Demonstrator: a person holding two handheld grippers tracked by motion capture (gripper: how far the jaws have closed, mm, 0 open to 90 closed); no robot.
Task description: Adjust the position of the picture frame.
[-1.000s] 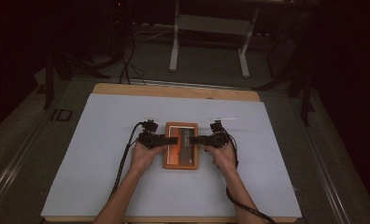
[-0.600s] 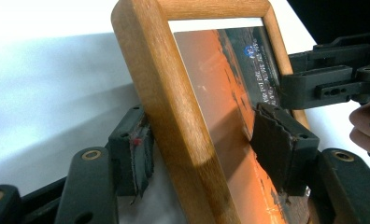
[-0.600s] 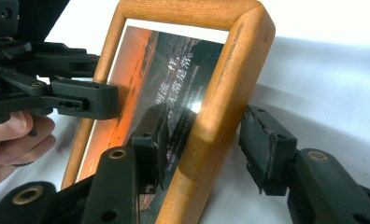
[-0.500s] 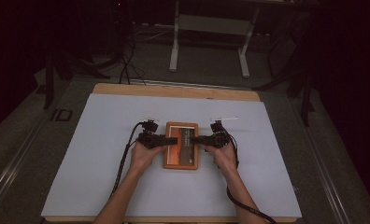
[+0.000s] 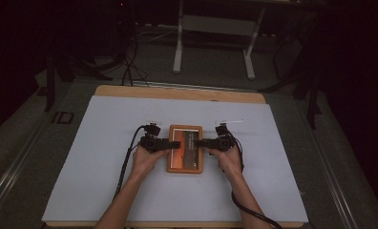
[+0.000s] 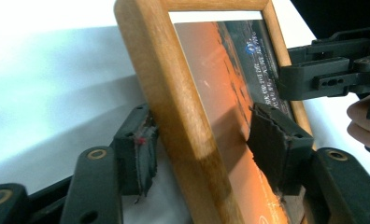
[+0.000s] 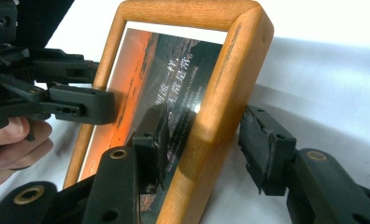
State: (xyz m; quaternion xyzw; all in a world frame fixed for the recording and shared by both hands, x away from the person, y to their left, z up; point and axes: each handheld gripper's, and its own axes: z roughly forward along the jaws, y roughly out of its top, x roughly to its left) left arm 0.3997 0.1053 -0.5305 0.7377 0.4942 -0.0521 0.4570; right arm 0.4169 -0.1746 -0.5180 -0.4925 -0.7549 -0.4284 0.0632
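Dark floor and the legs of a stand surround a table [image 5: 58,191] covered by a pale sheet, and near its middle lies a wooden picture frame [image 5: 184,149] holding an orange sunset print under glass. The left gripper [image 5: 173,144] straddles the frame's left rail and the right gripper [image 5: 200,142] straddles its right rail, each with one jaw over the glass and one outside the wood.

From the left gripper view, the jaws have just been closing around the rail [image 6: 183,121], yet a gap shows on both sides, so nothing is clamped. From the right gripper view, the jaws also stand apart from the rail [image 7: 220,102], the outer one clearly clear of the wood.

The risk, as I judge it, is uneven timing: if one side bites before the other, the frame could pivot or skid on the smooth sheet. The inner jaws sit on or just above the glass, so a hard squeeze or a slip could scratch it, and a lift with only a shallow hold on the rounded rails could let the frame drop.
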